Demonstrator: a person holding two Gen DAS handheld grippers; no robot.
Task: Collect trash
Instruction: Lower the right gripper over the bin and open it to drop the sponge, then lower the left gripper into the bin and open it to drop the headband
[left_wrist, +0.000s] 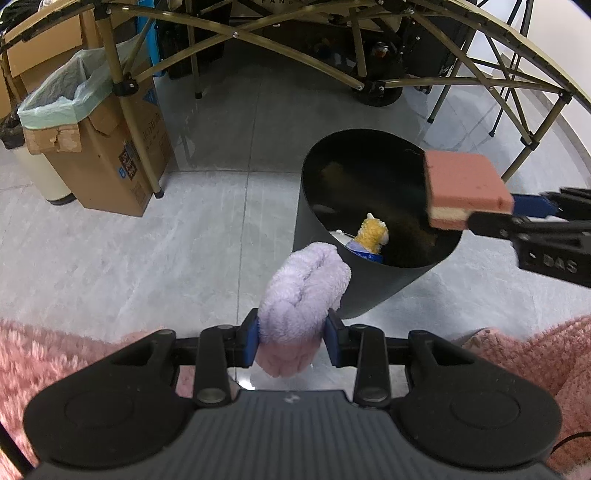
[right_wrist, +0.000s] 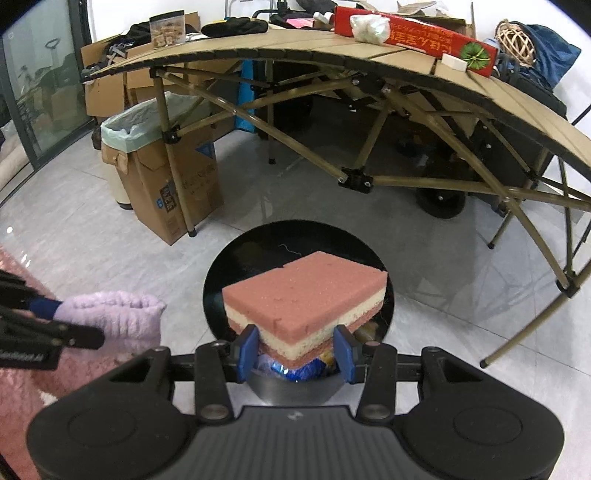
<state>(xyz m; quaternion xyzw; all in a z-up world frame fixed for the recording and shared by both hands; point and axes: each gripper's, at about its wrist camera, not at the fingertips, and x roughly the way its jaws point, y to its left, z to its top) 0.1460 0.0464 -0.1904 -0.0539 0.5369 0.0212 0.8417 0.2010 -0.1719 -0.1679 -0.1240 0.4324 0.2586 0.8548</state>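
My left gripper (left_wrist: 291, 341) is shut on a rolled lilac and pink fluffy cloth (left_wrist: 304, 284), held just short of the near rim of a black trash bin (left_wrist: 365, 291). From the right, my right gripper (right_wrist: 295, 349) is shut on a pink and cream layered sponge (right_wrist: 306, 295) and holds it over the bin's mouth (right_wrist: 236, 258). The sponge (left_wrist: 463, 184) hangs above the bin's right rim in the left wrist view. Inside the bin lie a yellow plush toy (left_wrist: 371, 234) and blue wrappers. The cloth (right_wrist: 118, 317) shows left of the bin in the right wrist view.
A folding camp table (right_wrist: 332, 55) with crossed legs stands behind the bin, loaded with boxes and bags. A cardboard box lined with a green bag (left_wrist: 96, 147) sits at the left. A pink shaggy rug (left_wrist: 55, 354) covers the near floor. Grey tiles surround the bin.
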